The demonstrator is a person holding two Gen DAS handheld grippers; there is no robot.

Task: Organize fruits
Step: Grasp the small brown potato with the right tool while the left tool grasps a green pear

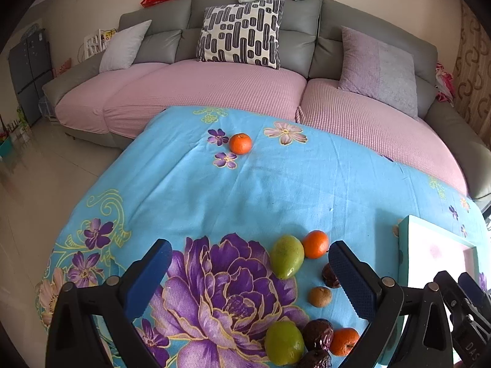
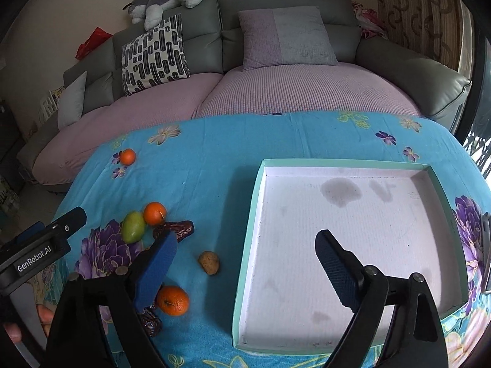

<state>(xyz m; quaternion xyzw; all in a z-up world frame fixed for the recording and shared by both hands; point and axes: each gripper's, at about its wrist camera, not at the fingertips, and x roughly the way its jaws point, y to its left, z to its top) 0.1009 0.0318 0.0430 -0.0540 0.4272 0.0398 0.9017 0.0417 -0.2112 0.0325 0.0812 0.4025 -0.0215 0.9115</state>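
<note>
Fruits lie loose on the blue flowered cloth (image 1: 245, 190). In the left wrist view a green mango (image 1: 287, 256), an orange (image 1: 315, 244), a dark date (image 1: 330, 276) and a small brown fruit (image 1: 320, 296) sit near the right finger of my left gripper (image 1: 251, 263), which is open and holds nothing. A second mango (image 1: 284, 343), more dates (image 1: 317, 334) and another orange (image 1: 343, 341) lie closer in. One orange (image 1: 240, 143) sits far off. My right gripper (image 2: 247, 259) is open and bare, straddling the left rim of the teal tray (image 2: 256, 214).
The tray's white stained floor (image 2: 353, 245) holds nothing. A grey sofa with a pink cover (image 1: 214, 86) and cushions runs behind the table. My left gripper (image 2: 55, 224) and a hand (image 2: 43, 316) show at the left of the right wrist view. Tiled floor lies left.
</note>
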